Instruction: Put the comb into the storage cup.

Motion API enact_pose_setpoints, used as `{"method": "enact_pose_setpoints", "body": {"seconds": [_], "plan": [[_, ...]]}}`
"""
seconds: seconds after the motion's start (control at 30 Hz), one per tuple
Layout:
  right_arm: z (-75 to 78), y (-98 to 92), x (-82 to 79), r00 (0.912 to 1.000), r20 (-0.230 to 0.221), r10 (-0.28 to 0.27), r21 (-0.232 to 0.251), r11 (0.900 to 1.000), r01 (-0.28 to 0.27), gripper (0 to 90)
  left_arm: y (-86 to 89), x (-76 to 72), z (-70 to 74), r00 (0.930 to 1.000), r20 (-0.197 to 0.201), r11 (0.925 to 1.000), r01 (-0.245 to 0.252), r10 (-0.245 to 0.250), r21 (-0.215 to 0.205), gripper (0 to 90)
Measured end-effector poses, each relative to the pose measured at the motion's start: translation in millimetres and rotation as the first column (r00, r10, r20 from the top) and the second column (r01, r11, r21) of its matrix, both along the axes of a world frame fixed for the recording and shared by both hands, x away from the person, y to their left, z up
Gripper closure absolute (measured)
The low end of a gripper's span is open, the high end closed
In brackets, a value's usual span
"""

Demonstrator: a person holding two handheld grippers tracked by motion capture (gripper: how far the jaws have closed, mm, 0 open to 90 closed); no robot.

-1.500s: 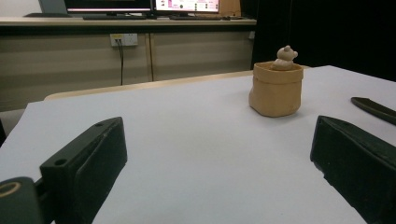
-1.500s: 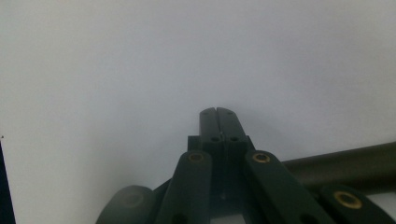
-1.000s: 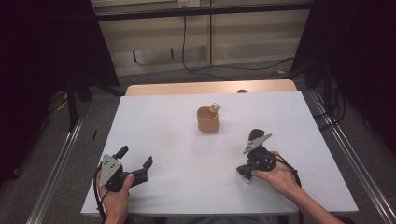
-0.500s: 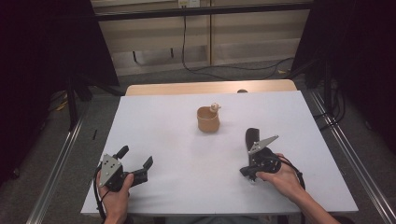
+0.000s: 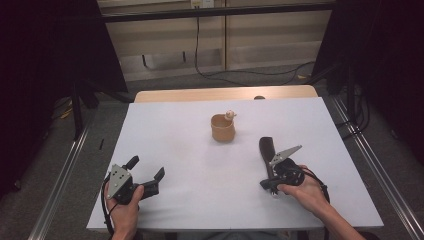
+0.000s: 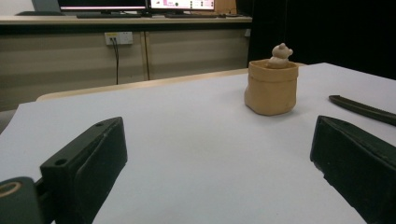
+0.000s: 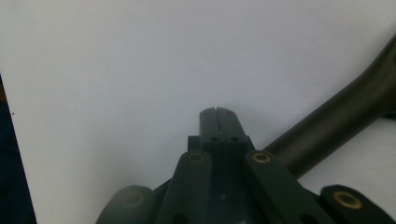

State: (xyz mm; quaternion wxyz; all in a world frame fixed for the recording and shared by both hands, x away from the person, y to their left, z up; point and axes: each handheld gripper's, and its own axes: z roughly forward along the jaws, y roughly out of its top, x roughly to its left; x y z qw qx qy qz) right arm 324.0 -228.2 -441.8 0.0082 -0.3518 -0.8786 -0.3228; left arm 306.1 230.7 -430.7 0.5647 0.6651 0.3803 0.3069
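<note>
The small tan pot [image 5: 223, 128], soft-sided like a rolled-down sack with a little bear figure [image 5: 230, 115] on its far rim, stands alone on the smooth white table [image 5: 165, 130], well beyond both hands. The left gripper [image 5: 145, 176] rests near the left corner, jaws wide apart, probably readied for it. The right gripper [image 5: 266, 146] (matte black, blunt) has its jaws pressed together, holding nothing.

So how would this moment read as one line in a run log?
left hand-held gripper: open, empty | right hand-held gripper: shut, empty | tan pouch: mid-table, untouched | small figure: in pouch
</note>
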Motion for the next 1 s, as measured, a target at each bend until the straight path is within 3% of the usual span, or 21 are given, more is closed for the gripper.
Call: {"method": "enact_pose_setpoints", "body": {"seconds": [0.1,0.2,0.77,0.87,1.0], "plan": [[0.7,-0.3,-1.1,1.0000,0.001,0.003,-0.009,1.000,-0.003,90.0,0.3,0.9,-1.3,0.9998,-0.016,1.0000,0.007,-0.007,0.000,3.9],[0.9,-1.5,-2.2,1.0000,0.003,0.001,-0.013,1.000,-0.001,90.0,1.6,0.1,-0.1,1.0000,-0.002,1.0000,0.000,0.000,0.000,4.0],[1.9,-7.6,-6.6,1.0000,-0.008,0.001,-0.022,1.000,-0.001,90.0,1.8,-0.2,-0.4,1.0000,-0.005,1.0000,0.000,0.000,-0.005,4.0],[2.9,-7.5,-7.7,1.0000,-0.008,0.002,-0.033,0.999,-0.002,90.0,1.1,1.0,-2.3,0.9997,-0.023,1.0000,0.008,-0.008,-0.004,3.9],[2.1,-9.2,-6.6,0.9999,-0.014,0.002,-0.021,1.000,-0.002,90.0,2.7,1.8,-0.1,0.9999,-0.005,0.9999,-0.009,0.009,-0.014,3.9]]}}
